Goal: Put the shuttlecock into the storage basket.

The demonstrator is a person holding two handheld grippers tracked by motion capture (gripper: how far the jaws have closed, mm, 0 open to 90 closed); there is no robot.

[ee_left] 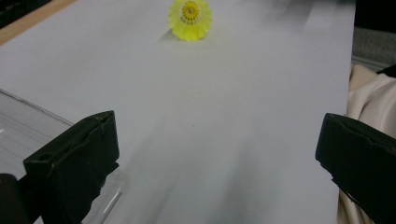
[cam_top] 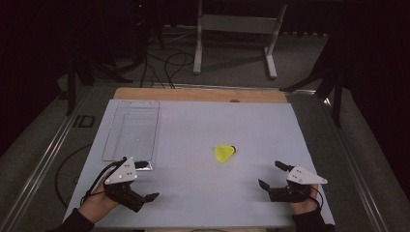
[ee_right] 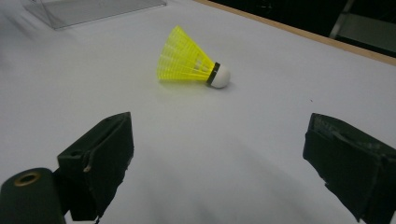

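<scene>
Lying on its side near the middle of the white worktop (cam_top: pixel 193 130): a yellow shuttlecock (cam_top: pixel 225 153), white cork tip pointing toward 3 o'clock, skirt toward 9. Sitting at about 10 o'clock from it, well apart: a clear plastic tray (cam_top: pixel 131 135) near the worktop's left edge. Hovering at 5 o'clock from the shuttlecock: the right gripper (cam_top: pixel 274 175), fingers (ee_right: pixel 100 163) spread wide and released, gripping nothing, aiming at the shuttlecock. Resting at 8 o'clock, just beside the tray's near corner: the left gripper (cam_top: pixel 145 181), fingers (ee_left: pixel 77 161) likewise parted and empty, facing the shuttlecock's open skirt.
</scene>
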